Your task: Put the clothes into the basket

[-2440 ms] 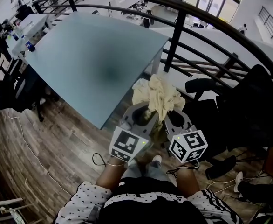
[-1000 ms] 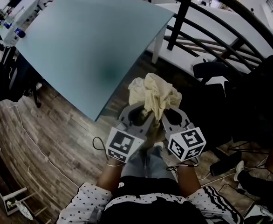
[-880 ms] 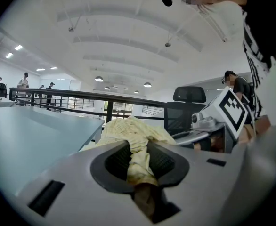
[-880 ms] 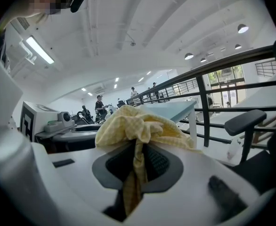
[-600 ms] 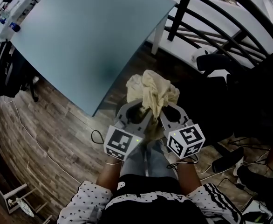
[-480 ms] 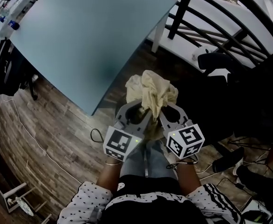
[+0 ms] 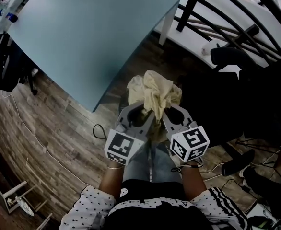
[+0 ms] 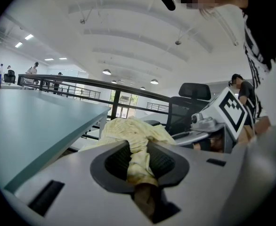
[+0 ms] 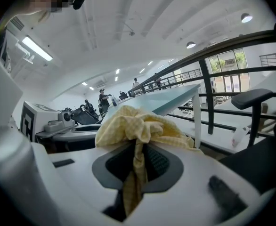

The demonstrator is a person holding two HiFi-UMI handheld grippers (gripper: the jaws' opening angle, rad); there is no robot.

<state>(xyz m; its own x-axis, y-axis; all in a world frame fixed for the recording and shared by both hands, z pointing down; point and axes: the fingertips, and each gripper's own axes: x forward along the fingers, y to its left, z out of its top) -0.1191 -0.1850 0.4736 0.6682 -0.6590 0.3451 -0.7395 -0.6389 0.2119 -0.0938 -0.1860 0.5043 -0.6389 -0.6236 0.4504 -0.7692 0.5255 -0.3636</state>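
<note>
A crumpled pale yellow checked garment [image 7: 155, 94] hangs bunched between both grippers, held over the wooden floor in front of the person's legs. My left gripper [image 7: 143, 115] is shut on one fold of it; in the left gripper view the cloth [image 8: 137, 147] is pinched between the dark pads. My right gripper [image 7: 165, 113] is shut on another fold, and the cloth [image 9: 139, 140] spills over its jaws in the right gripper view. The two grippers sit side by side, almost touching. No basket shows in any view.
A large teal table [image 7: 92, 28] stands ahead and to the left, its corner close to the garment. A black railing [image 7: 227, 18] runs behind it. Black office chairs [image 7: 236, 99] crowd the right side. Cables [image 7: 35, 138] trail over the wood floor.
Both grippers have sunk together with the garment. The head view has tilted further down, so the table and railing have slid upward in the picture.
</note>
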